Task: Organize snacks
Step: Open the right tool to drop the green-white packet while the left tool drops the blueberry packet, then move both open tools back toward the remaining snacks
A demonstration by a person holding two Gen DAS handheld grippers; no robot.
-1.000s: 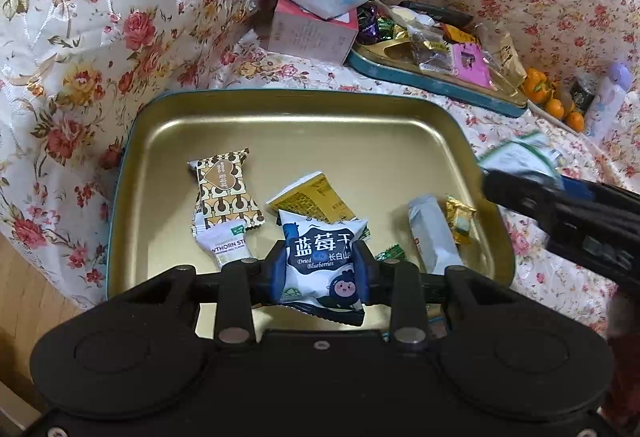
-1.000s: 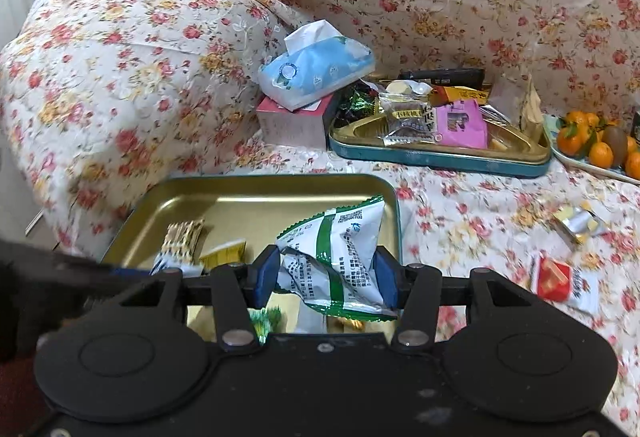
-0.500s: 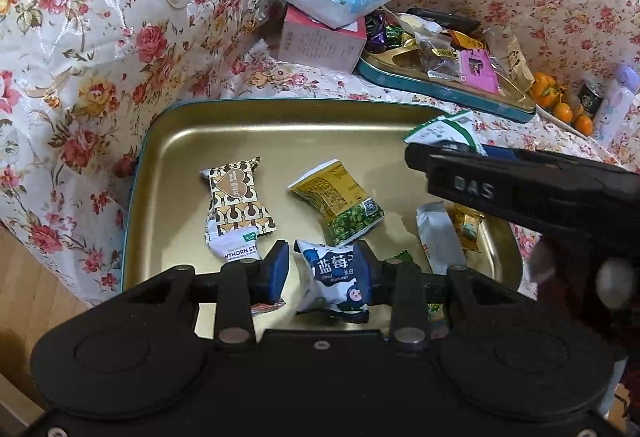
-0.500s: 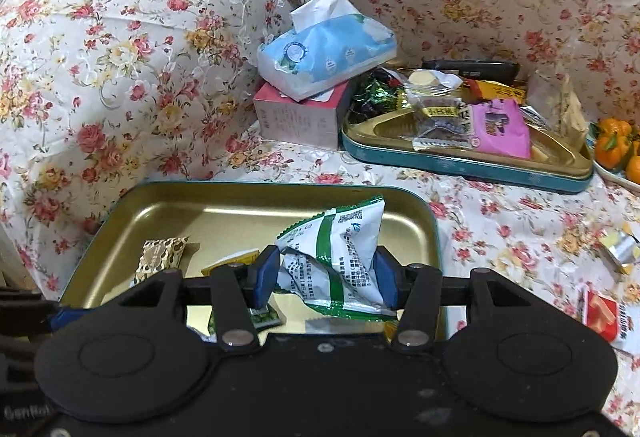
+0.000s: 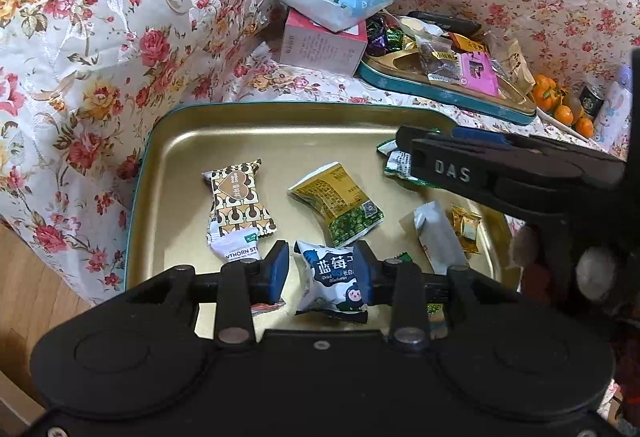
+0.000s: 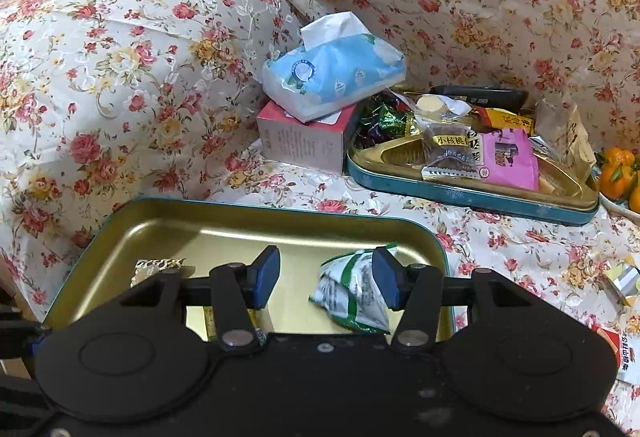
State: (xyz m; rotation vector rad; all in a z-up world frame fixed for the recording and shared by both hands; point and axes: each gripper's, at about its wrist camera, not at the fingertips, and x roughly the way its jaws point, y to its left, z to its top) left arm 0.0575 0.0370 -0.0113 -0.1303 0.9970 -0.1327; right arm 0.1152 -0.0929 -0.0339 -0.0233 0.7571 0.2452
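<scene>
Over the gold tray (image 5: 172,173) the left gripper (image 5: 320,271) stands released, its jaws apart with the blueberry packet (image 5: 334,283) lying between them, seemingly touching only the right pad; the right gripper (image 6: 326,277) is likewise open, the green packet (image 6: 354,289) resting against its right jaw.

Floral sofa cover (image 6: 500,237) bears two trays (plus tissue box (image 6: 304,141)).

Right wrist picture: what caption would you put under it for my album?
Open right gripper over the gold tray, green-and-white snack packet lying between its fingers.
</scene>
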